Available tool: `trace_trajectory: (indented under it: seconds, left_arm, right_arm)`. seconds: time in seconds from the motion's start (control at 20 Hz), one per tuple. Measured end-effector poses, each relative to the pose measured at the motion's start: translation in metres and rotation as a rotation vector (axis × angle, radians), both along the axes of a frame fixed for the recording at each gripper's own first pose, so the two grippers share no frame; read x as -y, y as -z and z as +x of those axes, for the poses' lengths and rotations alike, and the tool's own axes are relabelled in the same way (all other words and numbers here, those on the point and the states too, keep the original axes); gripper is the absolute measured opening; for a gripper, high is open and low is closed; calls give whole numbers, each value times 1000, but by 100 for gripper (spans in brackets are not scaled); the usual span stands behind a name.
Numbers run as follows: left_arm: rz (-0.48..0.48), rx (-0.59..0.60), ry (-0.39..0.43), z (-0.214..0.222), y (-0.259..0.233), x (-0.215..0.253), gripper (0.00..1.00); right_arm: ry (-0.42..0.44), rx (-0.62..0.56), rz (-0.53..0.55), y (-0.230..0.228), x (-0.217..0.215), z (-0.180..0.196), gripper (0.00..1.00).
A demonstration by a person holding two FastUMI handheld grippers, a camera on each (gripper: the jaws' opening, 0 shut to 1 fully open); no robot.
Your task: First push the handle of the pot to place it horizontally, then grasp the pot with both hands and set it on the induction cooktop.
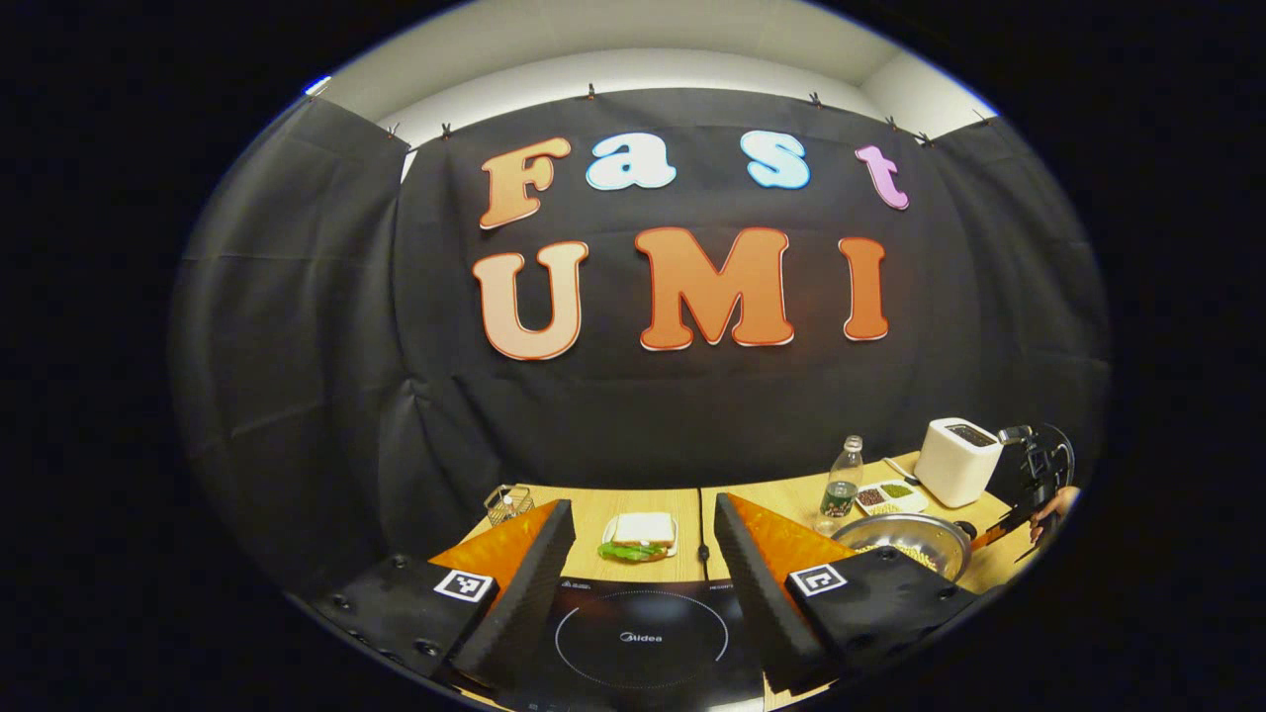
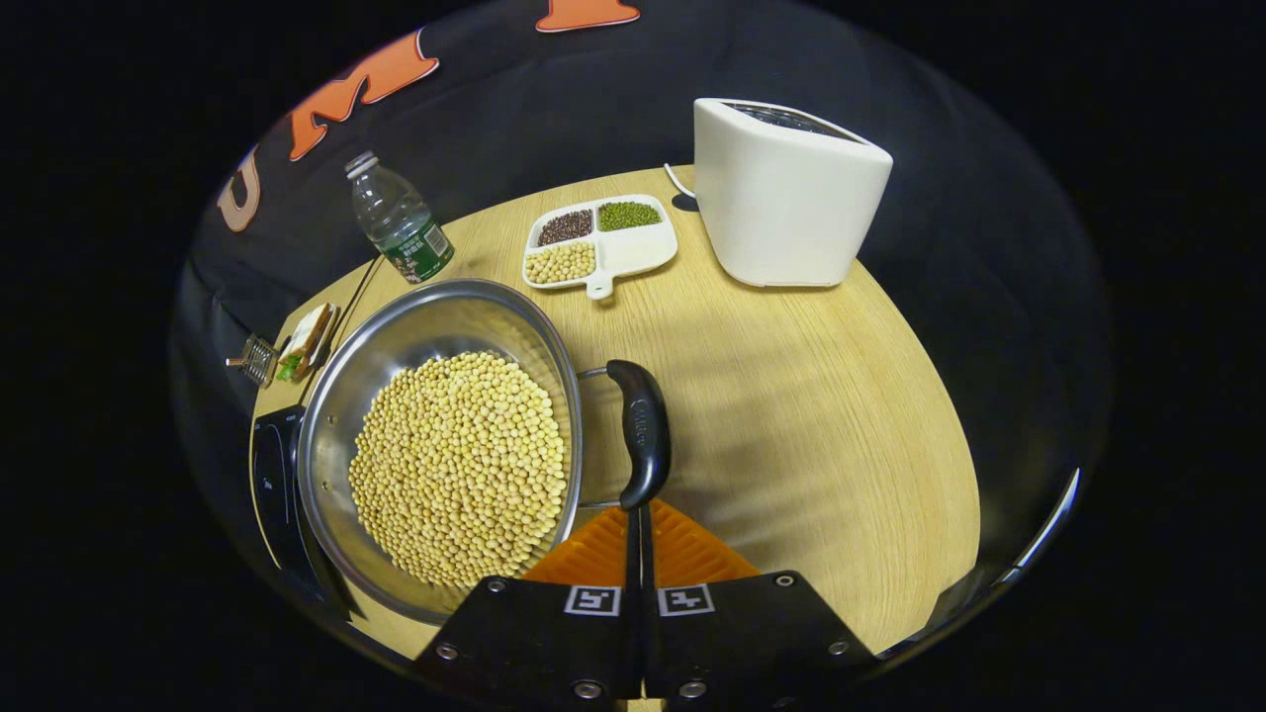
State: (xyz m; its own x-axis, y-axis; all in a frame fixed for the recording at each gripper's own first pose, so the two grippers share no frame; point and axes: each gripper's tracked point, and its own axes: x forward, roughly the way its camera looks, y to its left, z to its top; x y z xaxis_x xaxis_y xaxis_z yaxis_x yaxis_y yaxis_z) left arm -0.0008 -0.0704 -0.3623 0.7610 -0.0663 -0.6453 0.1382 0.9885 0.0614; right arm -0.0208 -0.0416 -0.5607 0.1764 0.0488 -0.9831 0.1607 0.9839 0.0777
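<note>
Progress: early | your right gripper (image 2: 638, 514) fingers together, tips at pot handle (image 2: 641, 430) | pot (image 2: 435, 445) on table's (image 2: 841, 415) middle, beside cooktop (image 1: 641, 643) | your left gripper (image 1: 643, 554) fingers apart over cooktop | left: two-handed lift.

Pot (image 2: 445, 435): shiny steel, wide and shallow, upright on the wooden table (image 2: 811, 415), holding a heap of pale yellow beans (image 2: 460, 465). 1 black handle (image 2: 641, 430) on wire brackets at the rim, just beside the pot wall.

Induction cooktop (image 1: 643, 643): flat black glass slab with a thin white ring marked on it, lying flat beside the pot; its dark edge (image 2: 272, 485) sits at the pot's far side.
</note>
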Motion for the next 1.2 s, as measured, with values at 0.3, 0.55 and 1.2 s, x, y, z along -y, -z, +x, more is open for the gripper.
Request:
trace_trajectory:
  seconds: [0.3,0.55,1.2]
  left_arm:
    - [-39,-166,15,-27,53,26,93]
    - [-83,-274,52,-41,85,61,94]
    - [-235,-586,112,-83,167,167,95]
  right_arm:
    - [11,32,-14,2,0,23,0]
    - [32,54,21,-17,4,24,0]
    - [-11,143,89,-53,-22,52,41]
